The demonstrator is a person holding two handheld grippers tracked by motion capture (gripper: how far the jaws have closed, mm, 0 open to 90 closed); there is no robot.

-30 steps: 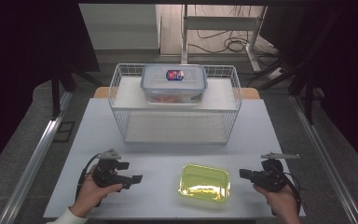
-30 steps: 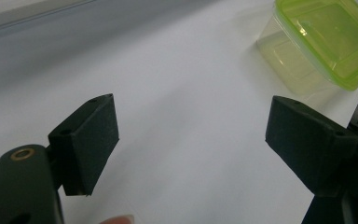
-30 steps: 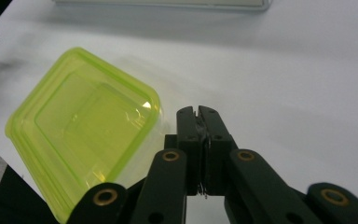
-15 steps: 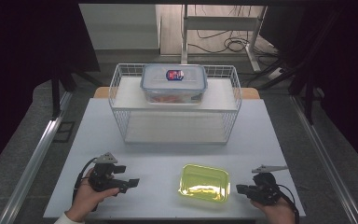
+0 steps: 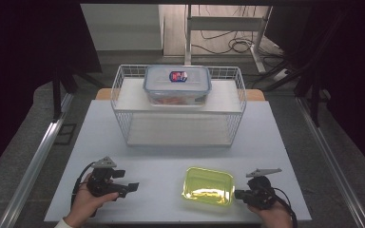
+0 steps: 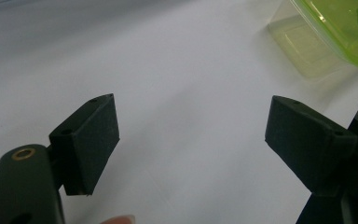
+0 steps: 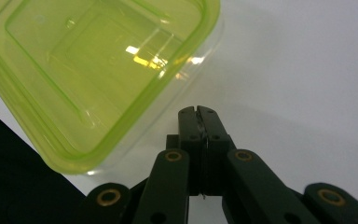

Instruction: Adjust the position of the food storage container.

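The yellow-green lidded box (image 5: 208, 186) lies flat on the white table (image 5: 171, 152), at the near edge and a little right of the middle. No hand holds it.

Just to the right of the box, close to its right-hand side, sits the right gripper (image 5: 240, 194). Its jaws are pressed together with nothing between them; in the right gripper view the shut tips (image 7: 198, 112) point at the bare table just beside the box's corner (image 7: 98, 74), near it but apart from it.

Well to the left of the box is the left gripper (image 5: 134, 186), turned so that it points toward the box. Its jaws are spread wide over bare table, and in the left gripper view the box (image 6: 340, 28) shows far off at the upper right, beyond the open jaws (image 6: 191, 135).

Beyond the box, farther across the table, stands a white wire basket (image 5: 178, 109). A clear lidded container (image 5: 177, 85) with something red inside rests on the basket's upper shelf.

As I judge it, the step in hand is the approach to the yellow-green box, with no grasp yet made. The next move calls for the right jaws to open wide enough to take the box's rim or side, or else to nudge it shut-tipped toward the left gripper, whose jaws are already set to receive it.
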